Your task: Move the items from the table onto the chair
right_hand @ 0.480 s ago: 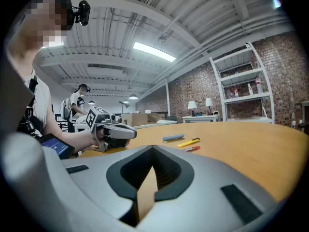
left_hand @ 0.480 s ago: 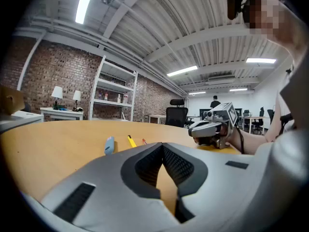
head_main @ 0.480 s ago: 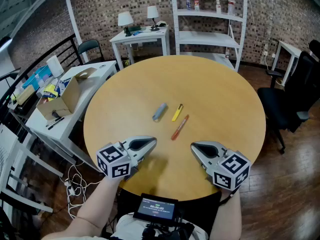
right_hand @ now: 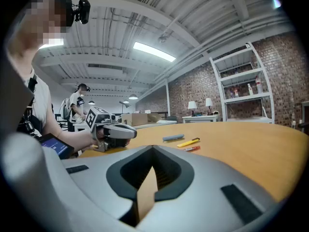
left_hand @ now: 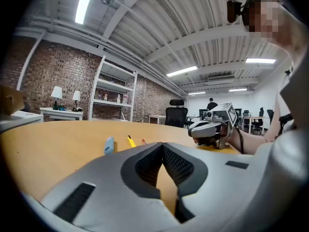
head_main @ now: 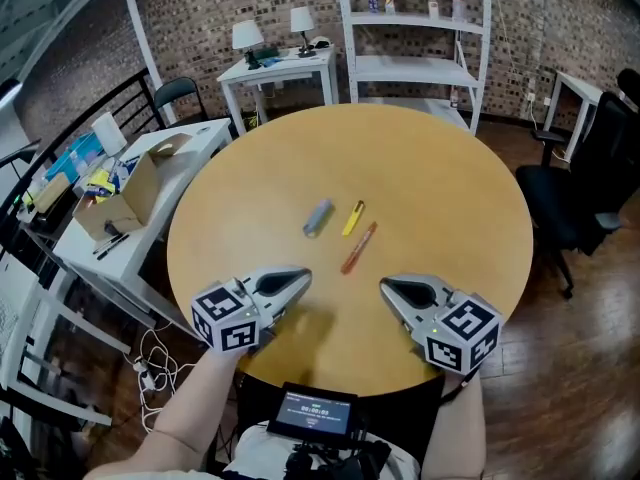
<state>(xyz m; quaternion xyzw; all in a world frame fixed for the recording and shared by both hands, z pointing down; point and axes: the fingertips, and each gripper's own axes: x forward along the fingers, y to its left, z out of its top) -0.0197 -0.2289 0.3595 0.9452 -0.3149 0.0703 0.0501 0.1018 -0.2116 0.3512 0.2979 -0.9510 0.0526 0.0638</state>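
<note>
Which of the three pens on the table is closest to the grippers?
The thin orange-red pen, the one nearest the person's edge of the table. The yellow pen and the blue-grey one lie farther off, beyond it.

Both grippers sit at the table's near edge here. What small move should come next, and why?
Probably open the right gripper and ease it forward toward the orange pen. It and the left gripper both look shut and empty. The pen is the nearest item lying on the table, and the black chair stands on the right gripper's side.
</note>
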